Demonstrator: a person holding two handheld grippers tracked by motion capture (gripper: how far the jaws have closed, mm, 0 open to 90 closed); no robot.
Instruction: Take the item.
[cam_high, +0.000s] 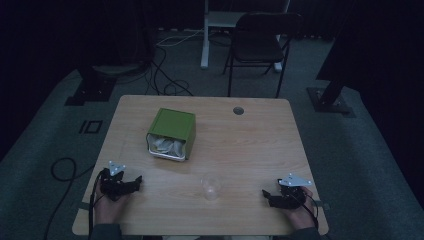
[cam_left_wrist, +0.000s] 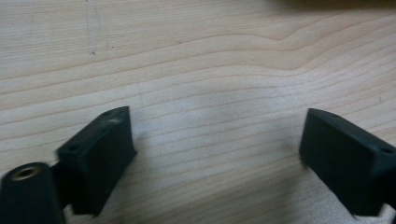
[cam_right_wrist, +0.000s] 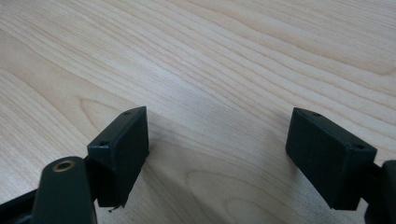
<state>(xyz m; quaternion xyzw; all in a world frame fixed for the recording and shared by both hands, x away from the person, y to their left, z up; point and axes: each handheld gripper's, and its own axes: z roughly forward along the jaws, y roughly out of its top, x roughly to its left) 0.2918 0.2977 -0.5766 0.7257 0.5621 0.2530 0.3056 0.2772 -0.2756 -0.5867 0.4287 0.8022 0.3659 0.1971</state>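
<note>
A green box (cam_high: 172, 129) lies tipped on its side on the wooden table (cam_high: 250, 145), its open mouth facing the near edge with pale crumpled wrappers (cam_high: 165, 146) inside. A clear glass (cam_high: 211, 186) stands near the front middle of the table. My left gripper (cam_high: 136, 181) rests low at the front left, held by a hand, open over bare wood (cam_left_wrist: 215, 93). My right gripper (cam_high: 266, 195) rests at the front right, also open over bare wood (cam_right_wrist: 224, 70). Both sets of jaws stand wide apart with nothing between them.
A round cable hole (cam_high: 238, 110) sits near the table's far edge. Behind the table stand a black chair (cam_high: 260, 40), a white desk leg (cam_high: 205, 35) and dark stand bases (cam_high: 92, 85) with cables on the grey floor.
</note>
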